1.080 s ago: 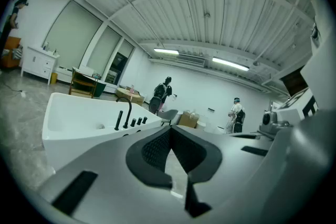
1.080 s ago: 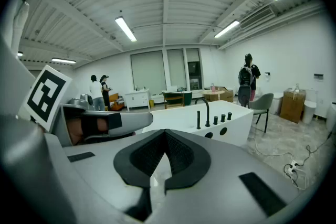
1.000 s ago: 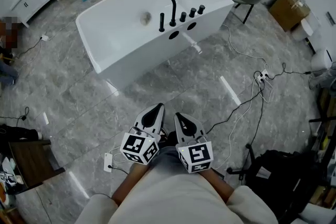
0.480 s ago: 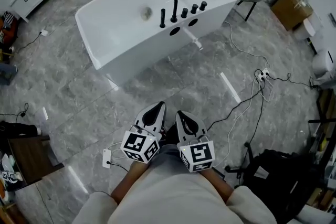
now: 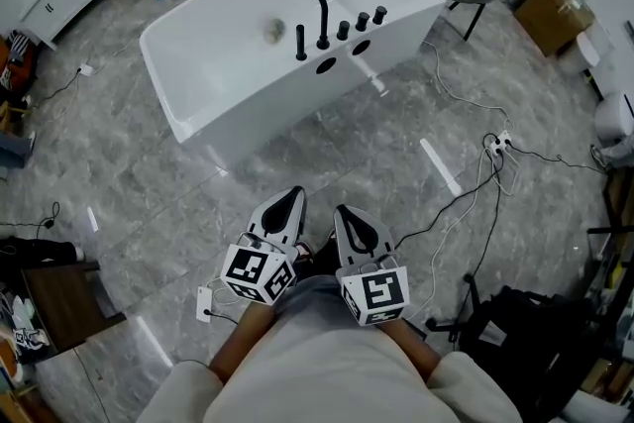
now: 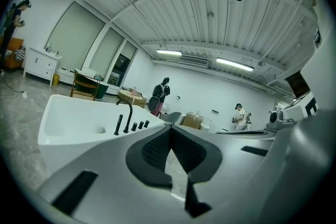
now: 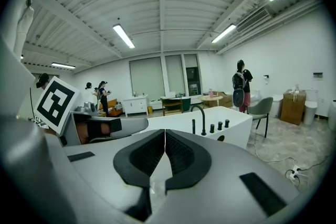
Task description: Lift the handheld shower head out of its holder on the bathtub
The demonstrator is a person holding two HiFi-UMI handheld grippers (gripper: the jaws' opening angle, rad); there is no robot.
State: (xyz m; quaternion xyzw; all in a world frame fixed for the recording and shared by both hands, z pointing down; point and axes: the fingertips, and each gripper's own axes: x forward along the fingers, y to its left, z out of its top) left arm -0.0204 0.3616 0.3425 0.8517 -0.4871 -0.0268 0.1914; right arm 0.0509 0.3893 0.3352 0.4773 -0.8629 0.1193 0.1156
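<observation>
While the handheld shower head (image 5: 301,43) is standing upright in its holder on the bathtub (image 5: 248,119) rim beside the curved faucet (image 5: 324,20), the left gripper (image 5: 293,205) and right gripper (image 5: 345,215) are hovering side by side, well apart from it, both with jaws pressed together on nothing.

White bathtub (image 5: 228,64); black faucet (image 5: 309,7)
</observation>
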